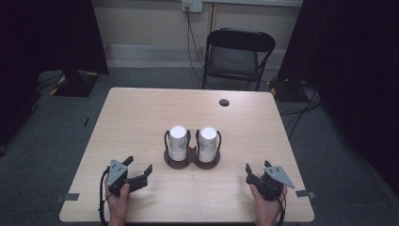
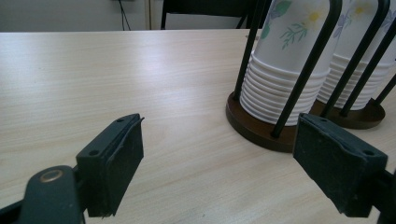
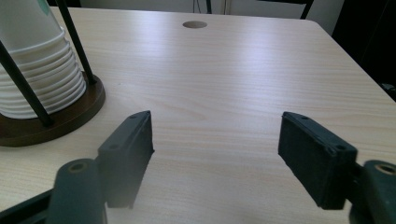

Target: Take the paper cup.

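A dark brown double cup holder (image 1: pixel 191 162) with black wire uprights stands mid-table. It carries two stacks of upside-down white paper cups with a floral print, the left stack (image 1: pixel 178 141) and the right stack (image 1: pixel 207 142). My left gripper (image 1: pixel 139 165) rests near the table's front left, open, pointing toward the holder, with nothing between its pads. In the left gripper view its gripper (image 2: pixel 219 154) frames bare table, with the cup stack (image 2: pixel 285 60) ahead to the right. My right gripper (image 1: pixel 258 165) sits at the front right, open and empty. In its own view the right gripper (image 3: pixel 215 144) has a cup stack (image 3: pixel 32 70) at the left.
The light wooden table (image 1: pixel 141 117) has a round cable hole (image 1: pixel 224 102) near its far edge. Behind it stands a black folding chair (image 1: pixel 237 56). Dark curtains flank the room, and cables run down the back wall.
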The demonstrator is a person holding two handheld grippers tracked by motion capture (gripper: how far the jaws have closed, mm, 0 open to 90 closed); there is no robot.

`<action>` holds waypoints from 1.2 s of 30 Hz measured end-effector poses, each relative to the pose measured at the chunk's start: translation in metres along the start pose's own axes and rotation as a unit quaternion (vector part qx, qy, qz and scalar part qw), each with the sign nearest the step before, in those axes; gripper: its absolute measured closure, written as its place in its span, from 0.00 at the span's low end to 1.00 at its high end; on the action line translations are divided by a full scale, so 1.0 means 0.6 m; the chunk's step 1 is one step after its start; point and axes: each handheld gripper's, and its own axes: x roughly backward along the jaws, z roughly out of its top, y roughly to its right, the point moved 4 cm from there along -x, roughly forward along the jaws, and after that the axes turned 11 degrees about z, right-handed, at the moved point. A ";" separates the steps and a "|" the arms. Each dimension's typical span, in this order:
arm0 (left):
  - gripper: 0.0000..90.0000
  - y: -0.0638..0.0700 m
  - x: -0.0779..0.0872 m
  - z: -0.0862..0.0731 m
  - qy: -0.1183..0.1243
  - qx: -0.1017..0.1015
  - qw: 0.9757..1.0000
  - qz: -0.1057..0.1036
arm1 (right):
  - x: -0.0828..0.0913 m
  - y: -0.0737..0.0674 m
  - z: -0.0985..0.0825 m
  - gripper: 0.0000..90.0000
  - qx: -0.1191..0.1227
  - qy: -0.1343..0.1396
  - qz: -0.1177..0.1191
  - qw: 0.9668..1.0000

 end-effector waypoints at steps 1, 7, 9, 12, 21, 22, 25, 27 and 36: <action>0.18 0.000 0.000 0.000 -0.001 -0.001 1.000 0.000 | 0.001 0.000 0.000 0.29 0.000 0.003 -0.003 1.000; 0.18 0.001 0.000 0.000 0.001 0.000 1.000 0.000 | 0.004 0.001 0.000 0.32 -0.006 0.014 0.005 1.000; 0.18 0.000 0.000 0.000 -0.001 -0.001 1.000 0.001 | 0.001 -0.002 0.000 0.33 0.000 0.005 0.012 1.000; 0.18 -0.001 -0.001 0.000 -0.004 0.003 1.000 0.004 | 0.001 -0.004 0.000 0.33 0.001 0.006 0.016 1.000; 0.18 -0.001 -0.001 0.000 -0.002 0.005 1.000 0.004 | 0.000 -0.011 0.001 0.34 0.006 0.010 0.025 1.000; 0.18 -0.001 -0.001 0.000 -0.002 0.004 1.000 0.003 | 0.000 -0.011 0.001 0.34 0.004 0.010 0.029 1.000; 0.18 0.001 0.000 0.000 0.001 0.000 1.000 0.004 | 0.000 -0.011 0.001 0.34 -0.003 0.009 0.037 0.999; 0.18 0.000 0.000 0.000 -0.001 -0.001 1.000 0.004 | 0.000 -0.010 0.001 0.33 -0.009 0.004 0.045 0.999; 0.18 0.001 0.000 0.000 0.001 -0.005 1.000 0.002 | -0.004 -0.031 0.007 0.32 -0.017 -0.012 0.083 0.996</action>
